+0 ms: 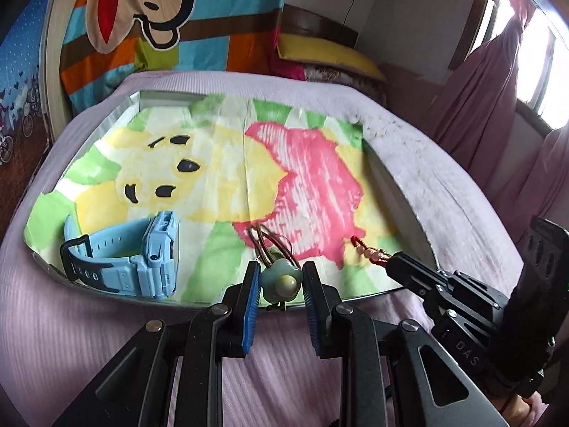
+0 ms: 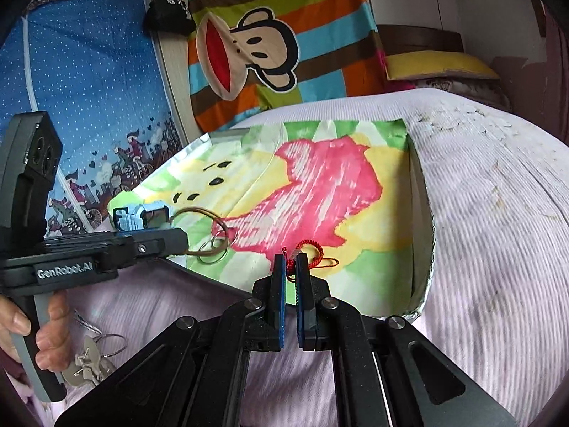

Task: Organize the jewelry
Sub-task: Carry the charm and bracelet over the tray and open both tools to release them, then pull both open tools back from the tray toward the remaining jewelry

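Jewelry mid-placement on cartoon-printed tray (image 1: 106,142): blue-green flower-charm hair tie (image 1: 282,279) between barely parted left gripper (image 1: 281,277) fingers at lower centre, red beaded cord bracelet (image 2: 313,252) pinched by right gripper (image 2: 290,267), next probably releasing beside light-blue watch (image 1: 142,252).

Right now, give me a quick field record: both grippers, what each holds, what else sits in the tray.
left gripper: shut on flower charm hair tie, at the tray's near edge
right gripper: shut on red cord bracelet, over the tray
tray: shallow, lined with a cartoon bear cloth, on a lilac bedspread
blue watch: on its side in the tray, left of the left gripper
keys: on the bedspread outside the tray
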Motion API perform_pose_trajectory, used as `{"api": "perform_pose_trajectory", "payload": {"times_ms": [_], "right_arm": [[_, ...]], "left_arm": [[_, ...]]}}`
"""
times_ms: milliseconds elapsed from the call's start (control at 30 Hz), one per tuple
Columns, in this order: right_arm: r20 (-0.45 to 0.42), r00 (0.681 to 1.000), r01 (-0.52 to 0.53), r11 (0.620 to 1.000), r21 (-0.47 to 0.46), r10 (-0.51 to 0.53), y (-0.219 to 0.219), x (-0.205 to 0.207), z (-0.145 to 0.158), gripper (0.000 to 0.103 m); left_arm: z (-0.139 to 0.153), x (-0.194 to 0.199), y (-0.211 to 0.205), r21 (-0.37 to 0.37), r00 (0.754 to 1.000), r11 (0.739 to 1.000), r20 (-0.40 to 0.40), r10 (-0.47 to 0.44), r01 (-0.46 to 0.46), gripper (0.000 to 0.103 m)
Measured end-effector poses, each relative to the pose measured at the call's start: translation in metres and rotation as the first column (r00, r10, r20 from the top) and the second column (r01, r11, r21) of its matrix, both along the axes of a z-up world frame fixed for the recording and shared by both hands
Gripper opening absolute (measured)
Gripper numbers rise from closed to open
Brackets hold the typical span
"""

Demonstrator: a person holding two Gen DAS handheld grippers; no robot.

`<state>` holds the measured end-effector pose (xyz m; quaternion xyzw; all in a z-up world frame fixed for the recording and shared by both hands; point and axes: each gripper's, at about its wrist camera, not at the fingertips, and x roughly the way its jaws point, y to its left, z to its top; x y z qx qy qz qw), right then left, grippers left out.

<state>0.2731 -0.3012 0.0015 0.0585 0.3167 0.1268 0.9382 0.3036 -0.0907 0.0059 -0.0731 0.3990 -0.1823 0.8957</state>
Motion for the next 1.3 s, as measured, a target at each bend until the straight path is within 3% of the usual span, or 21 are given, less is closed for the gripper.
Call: {"api": "perform_pose_trajectory", "payload": {"times_ms": [200,267,333,367,533,633,767,933,1133,1300], "right_arm": [[-0.001,1.000,-0.003,1.000,-0.007,0.003,0.001,-0.004,0.000,0.007],[0.010,1.000,0.007,1.000,-0.005,-0.007,-0.001,-0.007,0.003,0.012],[0.025,1.000,0.016,1.000,0.000,-0.016,-0.003,-0.011,0.007,0.025],[0.032,0.999,0.022,1.000,0.002,-0.022,-0.004,-0.012,0.010,0.028],[0.085,0.996,0.035,0.999,0.007,-0.036,-0.006,-0.024,0.024,0.032],[0.123,0.991,0.046,0.999,0.001,-0.046,-0.005,-0.034,0.033,0.043],[0.160,0.985,0.061,0.998,0.012,-0.062,-0.005,-0.049,0.043,0.052],[0.192,0.978,0.071,0.997,0.026,-0.075,-0.007,-0.073,0.052,0.071],[0.227,0.971,0.074,0.997,0.015,-0.076,-0.008,-0.100,0.061,0.094],[0.238,0.968,0.073,0.997,0.021,-0.076,-0.006,-0.119,0.065,0.101]], "left_arm": [[0.002,-0.007,0.002,0.016,0.999,1.000,0.032,0.012,-0.013,0.028],[0.004,-0.012,0.006,0.011,0.998,0.999,0.051,0.031,-0.032,0.042],[0.007,-0.017,0.011,-0.012,0.996,0.998,0.073,0.055,-0.055,0.060],[0.009,-0.021,0.014,-0.030,0.993,0.997,0.093,0.074,-0.072,0.064],[0.017,-0.034,0.026,-0.064,0.982,0.991,0.140,0.127,-0.119,0.064],[0.023,-0.047,0.031,-0.061,0.967,0.985,0.194,0.168,-0.159,0.079],[0.033,-0.066,0.038,-0.053,0.942,0.978,0.262,0.210,-0.204,0.088],[0.040,-0.093,0.054,-0.072,0.907,0.962,0.319,0.274,-0.265,0.102],[0.042,-0.124,0.062,-0.056,0.882,0.954,0.368,0.293,-0.294,0.103],[0.041,-0.152,0.067,-0.040,0.866,0.951,0.404,0.296,-0.306,0.103]]}}
